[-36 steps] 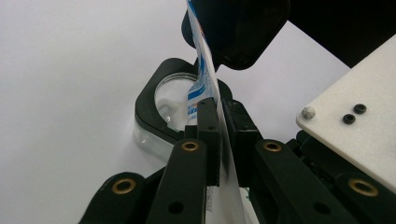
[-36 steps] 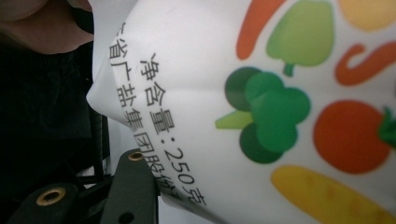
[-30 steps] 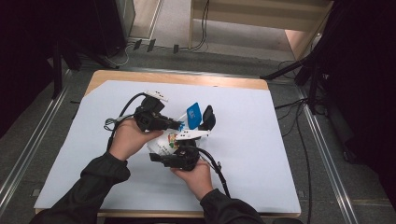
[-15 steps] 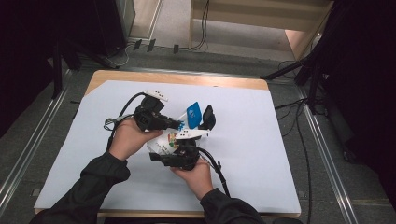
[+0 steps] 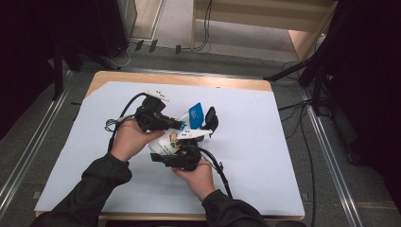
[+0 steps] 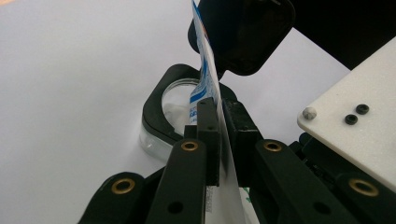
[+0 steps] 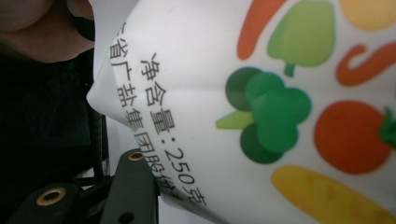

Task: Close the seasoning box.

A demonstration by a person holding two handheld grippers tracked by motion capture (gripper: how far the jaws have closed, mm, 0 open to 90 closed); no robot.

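A white bag [image 5: 163, 144] printed with vegetables and black writing [image 7: 261, 93] is held tilted above the table between both hands. My left gripper [image 6: 219, 123] is shut on the bag's thin blue-and-white top edge [image 5: 195, 112], pinching it flat between the jaws. My right gripper [image 5: 172, 146] comes from below and is shut on the bag's body, which presses close against its camera. Just beyond the bag's top sits a small clear container with a black rim [image 6: 170, 100]; its black lid [image 6: 247, 32] stands flipped up behind it.
A white sheet [image 5: 265, 156] covers the wooden table, with bare room to the right and left of the hands. Cables trail from both grippers across the sheet. Dark stands and floor cables surround the table.
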